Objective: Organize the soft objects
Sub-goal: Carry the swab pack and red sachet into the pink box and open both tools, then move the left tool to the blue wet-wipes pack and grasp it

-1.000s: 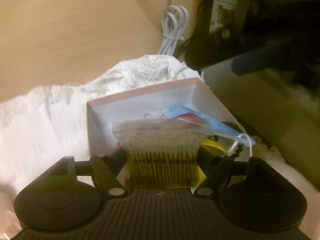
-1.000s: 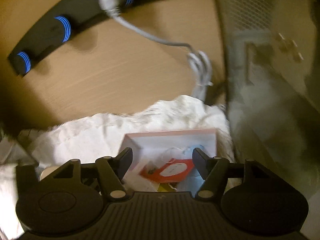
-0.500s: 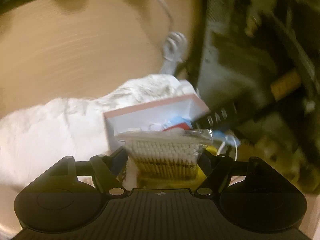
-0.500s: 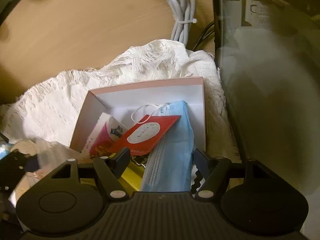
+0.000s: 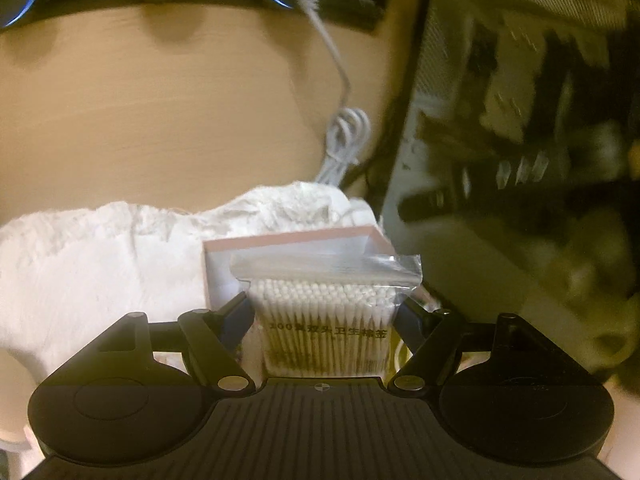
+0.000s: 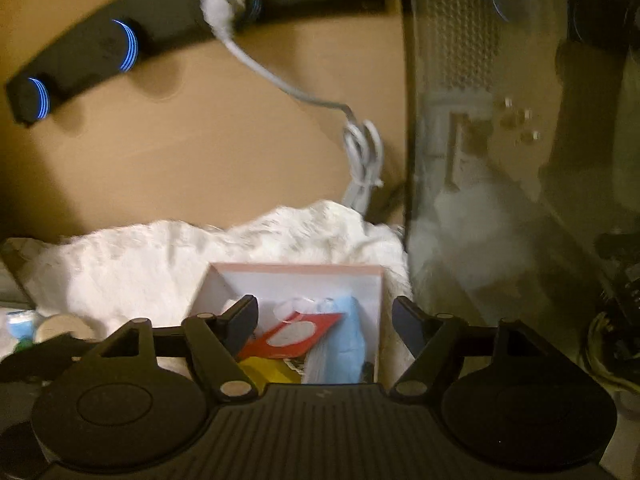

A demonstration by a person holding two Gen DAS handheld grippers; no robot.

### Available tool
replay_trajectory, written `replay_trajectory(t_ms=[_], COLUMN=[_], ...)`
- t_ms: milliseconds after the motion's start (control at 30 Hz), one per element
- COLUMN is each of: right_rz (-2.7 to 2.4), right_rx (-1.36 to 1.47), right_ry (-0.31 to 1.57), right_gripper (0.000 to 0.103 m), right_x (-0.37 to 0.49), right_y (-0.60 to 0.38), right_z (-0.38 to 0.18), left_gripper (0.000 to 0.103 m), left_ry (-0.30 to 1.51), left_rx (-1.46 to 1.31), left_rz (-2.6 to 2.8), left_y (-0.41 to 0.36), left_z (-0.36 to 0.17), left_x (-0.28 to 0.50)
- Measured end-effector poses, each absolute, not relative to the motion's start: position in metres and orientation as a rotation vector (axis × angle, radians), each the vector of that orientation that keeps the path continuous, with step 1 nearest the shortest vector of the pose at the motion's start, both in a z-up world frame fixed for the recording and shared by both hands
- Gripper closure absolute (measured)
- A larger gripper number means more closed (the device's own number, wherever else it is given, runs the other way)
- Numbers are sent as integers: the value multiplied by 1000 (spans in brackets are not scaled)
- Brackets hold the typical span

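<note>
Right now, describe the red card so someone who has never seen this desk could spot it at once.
Start at the white fluffy cloth spread on the tan desk beside the computer case. On it sits an open pink-rimmed box. Inside lies the red card, between a yellow item and a blue face mask; it alone is red, with a white oval on its face.

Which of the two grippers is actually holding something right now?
The left gripper: its fingers clamp a clear bag of cotton swabs above the pink-rimmed box. The right gripper hangs open over that box with nothing between its fingers.
</note>
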State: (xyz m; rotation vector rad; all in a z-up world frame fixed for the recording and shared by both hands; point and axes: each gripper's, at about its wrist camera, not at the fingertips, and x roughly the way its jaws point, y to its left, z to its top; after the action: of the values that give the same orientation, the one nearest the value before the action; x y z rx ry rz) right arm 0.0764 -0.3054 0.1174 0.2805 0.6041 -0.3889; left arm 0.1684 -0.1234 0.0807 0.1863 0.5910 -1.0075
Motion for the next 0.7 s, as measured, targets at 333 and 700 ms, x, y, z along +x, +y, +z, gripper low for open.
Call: replay_trajectory(t_ms=[333, 700], right_rz=[-313, -318], right_rx=[158, 182], right_ry=[907, 830], right_gripper=[24, 24], right_x=[134, 131], right_y=[-292, -292], right_z=[75, 71], left_gripper=[25, 25], left_ry=[564, 567], left_rx=[396, 32], left_rz=[-981, -917], left_y=[-149, -39], left_z=[43, 82], left_x=[154, 158])
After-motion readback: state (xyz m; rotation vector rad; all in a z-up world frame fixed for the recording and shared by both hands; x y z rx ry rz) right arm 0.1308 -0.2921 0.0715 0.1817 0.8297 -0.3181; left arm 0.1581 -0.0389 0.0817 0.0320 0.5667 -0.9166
